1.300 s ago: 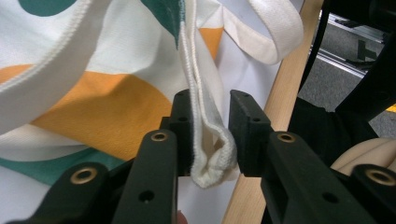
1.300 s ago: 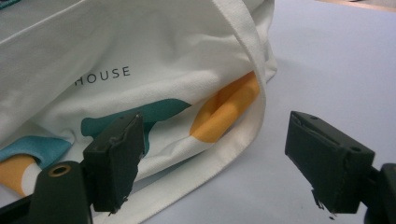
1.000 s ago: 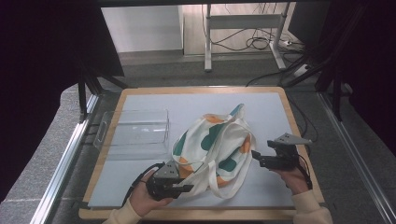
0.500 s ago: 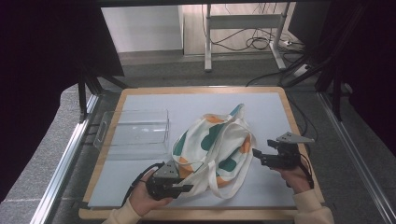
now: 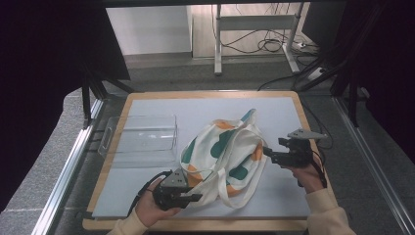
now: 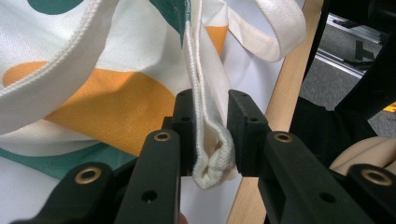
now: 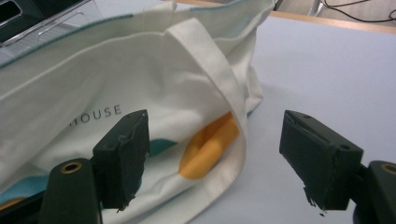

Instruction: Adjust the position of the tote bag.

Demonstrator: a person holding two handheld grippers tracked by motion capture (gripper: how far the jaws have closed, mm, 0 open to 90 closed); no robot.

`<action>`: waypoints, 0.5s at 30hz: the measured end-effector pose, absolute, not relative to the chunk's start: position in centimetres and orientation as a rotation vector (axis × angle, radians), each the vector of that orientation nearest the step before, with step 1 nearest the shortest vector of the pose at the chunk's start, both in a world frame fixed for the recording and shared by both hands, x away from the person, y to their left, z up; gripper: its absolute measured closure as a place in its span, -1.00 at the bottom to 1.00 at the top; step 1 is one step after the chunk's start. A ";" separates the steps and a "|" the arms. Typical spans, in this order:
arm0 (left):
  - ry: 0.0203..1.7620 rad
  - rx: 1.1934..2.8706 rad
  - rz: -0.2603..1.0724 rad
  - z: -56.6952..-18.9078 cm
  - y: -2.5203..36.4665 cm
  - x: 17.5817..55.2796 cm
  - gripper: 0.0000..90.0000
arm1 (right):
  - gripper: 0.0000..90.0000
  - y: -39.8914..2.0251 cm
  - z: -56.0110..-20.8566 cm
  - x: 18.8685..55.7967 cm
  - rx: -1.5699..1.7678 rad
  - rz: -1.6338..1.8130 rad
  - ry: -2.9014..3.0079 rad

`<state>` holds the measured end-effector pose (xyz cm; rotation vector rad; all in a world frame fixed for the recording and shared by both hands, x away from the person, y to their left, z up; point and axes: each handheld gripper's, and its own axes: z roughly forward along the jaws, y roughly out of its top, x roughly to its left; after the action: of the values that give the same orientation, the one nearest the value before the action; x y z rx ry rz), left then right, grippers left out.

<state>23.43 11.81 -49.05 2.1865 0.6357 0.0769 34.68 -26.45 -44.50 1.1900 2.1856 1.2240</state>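
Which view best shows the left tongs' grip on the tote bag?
Left gripper view: the left tongs pinch the tote bag hem. High view shows them small at the bag's near edge; right gripper view shows the bag's far side.

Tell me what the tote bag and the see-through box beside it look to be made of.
Tote bag: woven cotton canvas by the look, matte; the left gripper view shows the weave and a stitched hem. Box: clear, glossy hard plastic, probably acrylic; the mat shows through its walls.

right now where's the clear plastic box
In the high view the clear plastic box stands on the table's left side, just left of the tote bag.
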 end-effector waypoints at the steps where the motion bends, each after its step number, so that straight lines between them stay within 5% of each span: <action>1: 0.635 2.187 0.077 -49.1 11.8 23.4 0.64 | -0.47 -26.3 -44.3 34.9 1.190 1.221 2.187; 15: 0.632 2.191 0.082 -49.1 11.8 23.4 0.64 | -0.49 -25.3 -42.8 38.0 1.223 1.208 2.190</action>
<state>23.39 11.77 -49.05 2.1911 0.6321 0.0822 38.01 -25.30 -42.76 1.2230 2.1904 1.2084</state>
